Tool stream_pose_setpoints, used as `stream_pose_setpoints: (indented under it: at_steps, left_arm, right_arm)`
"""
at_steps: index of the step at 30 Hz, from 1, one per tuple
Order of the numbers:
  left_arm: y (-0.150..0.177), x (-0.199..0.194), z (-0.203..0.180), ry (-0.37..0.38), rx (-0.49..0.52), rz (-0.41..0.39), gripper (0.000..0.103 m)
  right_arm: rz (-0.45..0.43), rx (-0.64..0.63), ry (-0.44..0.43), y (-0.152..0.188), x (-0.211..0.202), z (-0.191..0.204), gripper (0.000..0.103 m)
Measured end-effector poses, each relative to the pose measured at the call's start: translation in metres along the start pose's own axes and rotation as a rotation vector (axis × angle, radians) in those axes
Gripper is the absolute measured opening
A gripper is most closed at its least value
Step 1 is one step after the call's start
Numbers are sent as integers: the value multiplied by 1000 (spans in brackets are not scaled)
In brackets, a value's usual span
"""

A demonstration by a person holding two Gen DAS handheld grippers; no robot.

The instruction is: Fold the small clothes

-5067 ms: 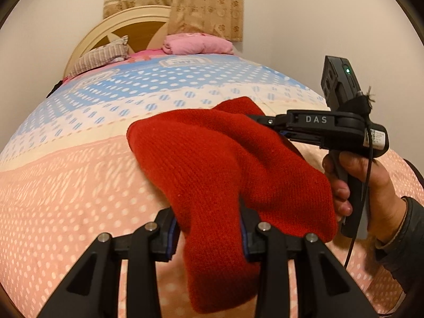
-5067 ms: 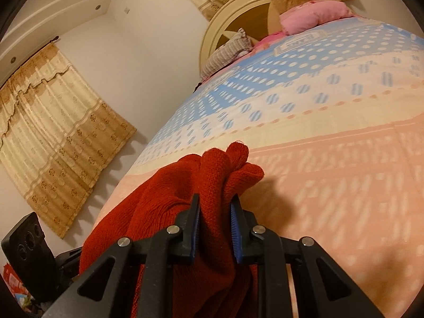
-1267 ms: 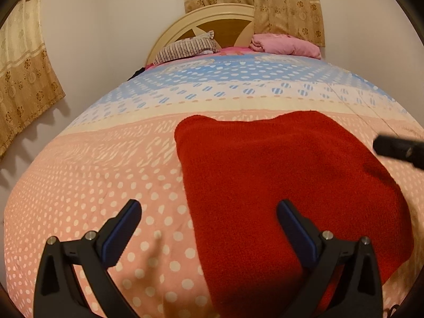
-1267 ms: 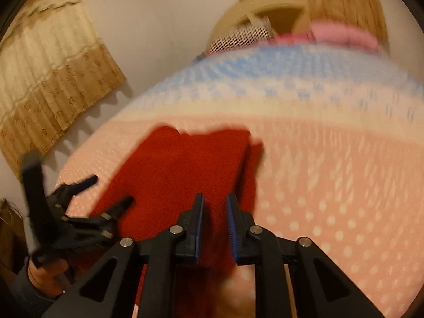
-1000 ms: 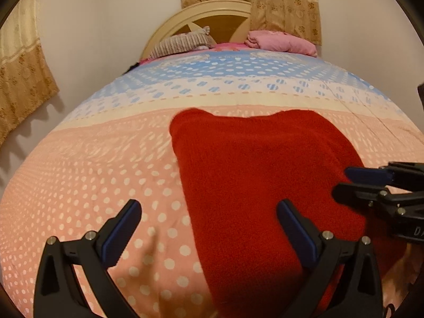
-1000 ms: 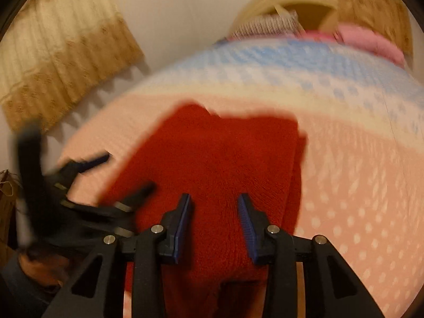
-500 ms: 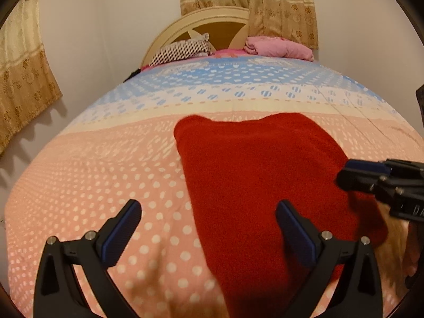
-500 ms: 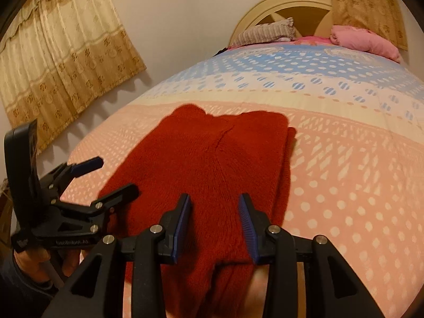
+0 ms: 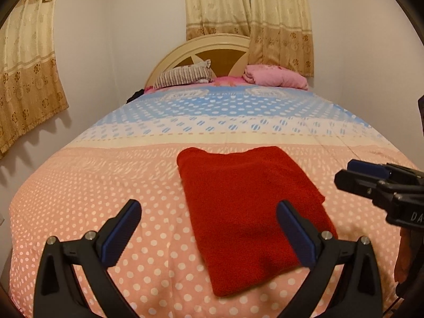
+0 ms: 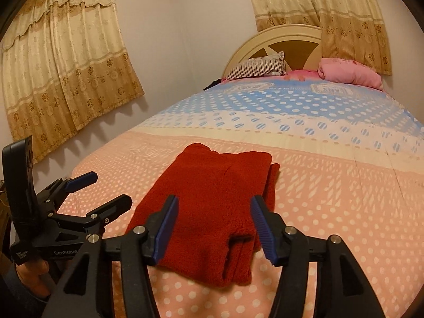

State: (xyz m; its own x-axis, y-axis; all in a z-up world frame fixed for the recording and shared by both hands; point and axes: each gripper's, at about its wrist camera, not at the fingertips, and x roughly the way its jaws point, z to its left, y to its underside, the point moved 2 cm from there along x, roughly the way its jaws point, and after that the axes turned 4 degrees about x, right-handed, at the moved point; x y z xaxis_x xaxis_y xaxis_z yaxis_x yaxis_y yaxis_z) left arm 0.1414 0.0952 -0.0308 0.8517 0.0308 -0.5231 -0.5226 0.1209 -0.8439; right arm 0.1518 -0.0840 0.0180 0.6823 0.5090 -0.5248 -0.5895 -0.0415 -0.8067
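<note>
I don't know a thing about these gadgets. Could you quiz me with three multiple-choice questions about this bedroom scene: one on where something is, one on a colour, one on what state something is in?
1. Where does the folded garment lie?
A. On the pink dotted part of the bedspread
B. On the striped pillow
C. On the floor

2. What colour is the garment?
A. Blue
B. Red
C. Green

3. What are the left tongs holding?
A. The garment
B. A pillow
C. Nothing

Answers:
1. A: the garment rests flat on the pink dotted band, well short of the pillows by the headboard.
2. B: it is a deep red knit in both views.
3. C: the left tongs stand wide open, clear of the cloth; the right tongs are opening too, with nothing pinched between them.
</note>
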Motion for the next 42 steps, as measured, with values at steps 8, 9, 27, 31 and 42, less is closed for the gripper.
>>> stream_pose_setpoints:
  at_steps: [8, 9, 27, 31, 42]
  left_arm:
    - [-2, -10, 2, 0, -14, -20, 103]
    - [-2, -10, 2, 1, -16, -20, 103]
    - [2, -13, -6, 14, -23, -11, 103]
    - [2, -12, -7, 14, -22, -8, 103]
    - [4, -11, -10, 18, -19, -3, 103]
  right_arm:
    - [-24, 6, -10, -1, -17, 9, 58]
    - [-28, 4, -10, -1, -19, 9, 58]
    - [-31, 29, -21, -2, -30, 7, 58]
    - [-31, 30, -21, -2, -30, 7, 58]
    - [-33, 35, -28, -2, -33, 11, 58]
